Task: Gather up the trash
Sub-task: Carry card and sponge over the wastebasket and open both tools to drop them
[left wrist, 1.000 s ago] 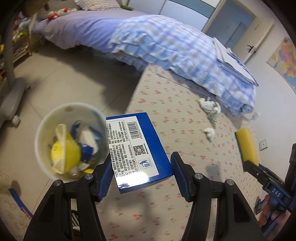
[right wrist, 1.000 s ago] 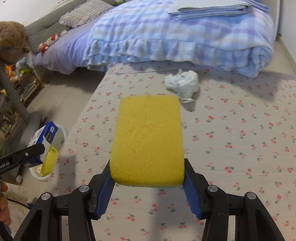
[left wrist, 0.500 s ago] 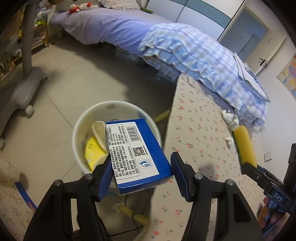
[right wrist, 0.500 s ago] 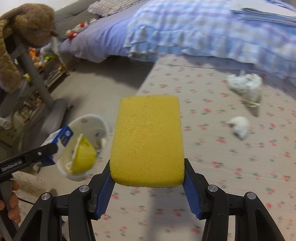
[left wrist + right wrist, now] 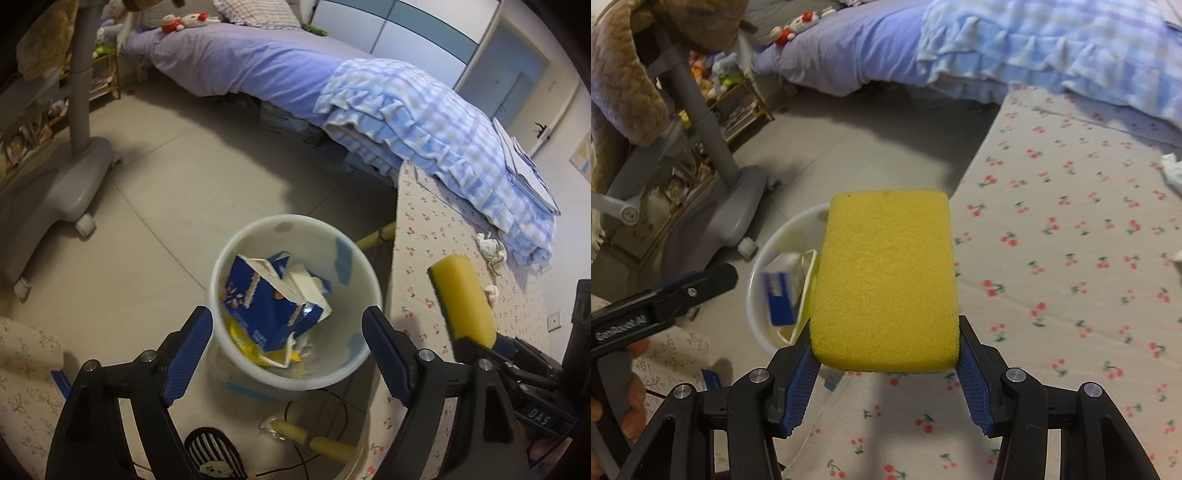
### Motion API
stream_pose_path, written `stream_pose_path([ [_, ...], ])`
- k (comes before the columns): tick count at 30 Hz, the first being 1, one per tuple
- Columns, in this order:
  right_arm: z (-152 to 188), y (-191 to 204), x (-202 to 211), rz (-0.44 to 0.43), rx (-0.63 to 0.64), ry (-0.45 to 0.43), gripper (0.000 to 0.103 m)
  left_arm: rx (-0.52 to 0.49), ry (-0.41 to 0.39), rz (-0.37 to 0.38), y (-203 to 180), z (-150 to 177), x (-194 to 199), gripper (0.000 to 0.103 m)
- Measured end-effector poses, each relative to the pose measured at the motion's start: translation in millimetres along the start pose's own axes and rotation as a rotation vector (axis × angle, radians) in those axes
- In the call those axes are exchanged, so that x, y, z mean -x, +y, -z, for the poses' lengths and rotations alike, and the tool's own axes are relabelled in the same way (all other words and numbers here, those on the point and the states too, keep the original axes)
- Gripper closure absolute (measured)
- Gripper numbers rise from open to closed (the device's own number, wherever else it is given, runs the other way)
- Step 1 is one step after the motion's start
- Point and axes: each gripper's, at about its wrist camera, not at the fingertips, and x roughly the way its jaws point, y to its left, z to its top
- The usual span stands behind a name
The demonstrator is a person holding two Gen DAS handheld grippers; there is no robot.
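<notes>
A white trash bin (image 5: 343,258) stands on the floor beside the cherry-print table (image 5: 424,236). A blue carton (image 5: 266,314) lies inside it on yellow and white waste. My left gripper (image 5: 288,332) is open and empty just above the bin. My right gripper (image 5: 886,354) is shut on a yellow sponge (image 5: 886,280), held over the table's left edge next to the bin (image 5: 764,258). The sponge also shows in the left wrist view (image 5: 461,295). Crumpled tissues (image 5: 489,247) lie far on the table.
A bed with a purple sheet and blue checked blanket (image 5: 406,110) stands behind the table. A grey wheeled stand base (image 5: 62,184) sits on the floor at left. Yellow table legs (image 5: 317,439) and a cable lie under the table edge.
My left gripper opened and let go of the blue carton, which dropped into the bin. Both grippers moved left toward the bin; the right still holds the sponge.
</notes>
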Motion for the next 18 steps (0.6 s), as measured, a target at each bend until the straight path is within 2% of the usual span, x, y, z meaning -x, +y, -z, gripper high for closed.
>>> stream_pose_path([
  [8, 0.9, 16.4, -23.4, -0.013, 0.039, 0.016, 0.043, 0.050, 0.035, -0.052, 22.4, 3.8, -4.9, 0.018],
  [11, 0.6, 24.5, -30.4, -0.033, 0.066, -0.015, 0.041, 0.040, 0.029, -0.077, 26.3, 5.7, -5.0, 0.016],
  [12, 0.2, 26.7, -31.8, -0.046, 0.075, -0.028, 0.037, 0.038, 0.027, -0.088, 27.7, 6.2, -4.7, 0.013],
  [13, -0.2, 28.5, -32.8, -0.047, 0.078, -0.037, 0.025, 0.038, 0.025, -0.094, 28.9, 6.5, -4.5, 0.012],
  [14, -0.3, 28.9, -33.7, -0.041, 0.073, -0.045, 0.018, 0.041, 0.024, -0.097, 30.4, 6.7, -4.1, 0.011],
  [15, -0.3, 29.1, -33.6, -0.041, 0.068, -0.051, 0.014, 0.045, 0.024, -0.100, 31.7, 6.6, -3.7, 0.011],
  [18, -0.1, 27.8, -32.8, -0.035, 0.066, -0.043, 0.014, 0.051, 0.019, -0.097, 32.9, 6.4, -1.8, 0.011],
])
